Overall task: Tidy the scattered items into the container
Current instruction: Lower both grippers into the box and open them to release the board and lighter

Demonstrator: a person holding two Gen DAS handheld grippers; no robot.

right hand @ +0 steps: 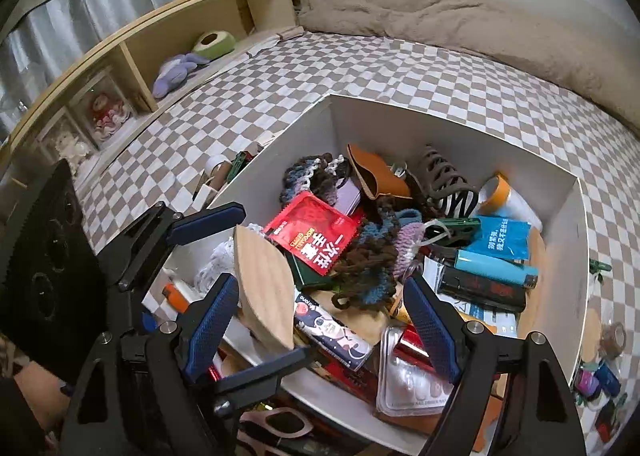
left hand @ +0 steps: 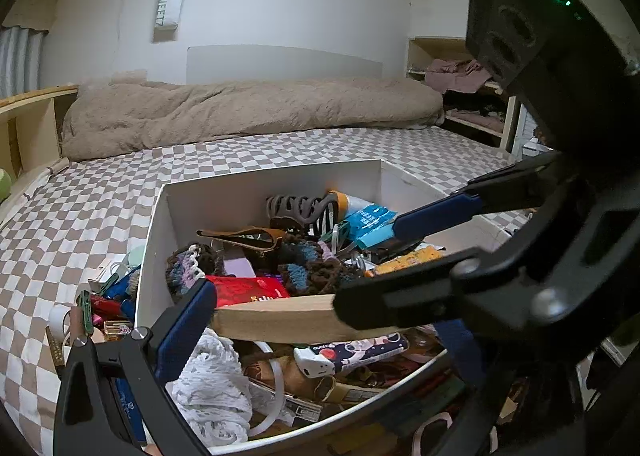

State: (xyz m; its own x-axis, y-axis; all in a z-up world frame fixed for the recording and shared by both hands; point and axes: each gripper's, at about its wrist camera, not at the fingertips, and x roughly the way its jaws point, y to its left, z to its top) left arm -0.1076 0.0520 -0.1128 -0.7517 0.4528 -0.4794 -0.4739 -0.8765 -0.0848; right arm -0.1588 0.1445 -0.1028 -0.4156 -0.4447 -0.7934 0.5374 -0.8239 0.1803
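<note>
A white box (right hand: 400,124) sits on the checked bed, piled with small things: a red packet (right hand: 316,240), crochet pieces, a hair claw and lighters. My left gripper (left hand: 320,316) is shut on a flat, leaf-shaped wooden piece (left hand: 276,320), gripping it by its two ends. It holds the piece over the box's near corner. In the right wrist view the same wooden piece (right hand: 264,288) stands on end inside the left gripper (right hand: 272,284). My right gripper (right hand: 320,280) hangs open over the box, with nothing pressed between its pads. Its left finger lies right beside the wood. The right gripper (left hand: 368,266) crosses the left wrist view from the right.
Loose items (left hand: 100,308) lie on the bed by the box's left wall, and more (right hand: 600,376) lie off its right side. Pink scissors (right hand: 280,428) rest in front of the box. A beige blanket (left hand: 240,112) lies along the far side and wooden shelves (right hand: 192,28) run along the left.
</note>
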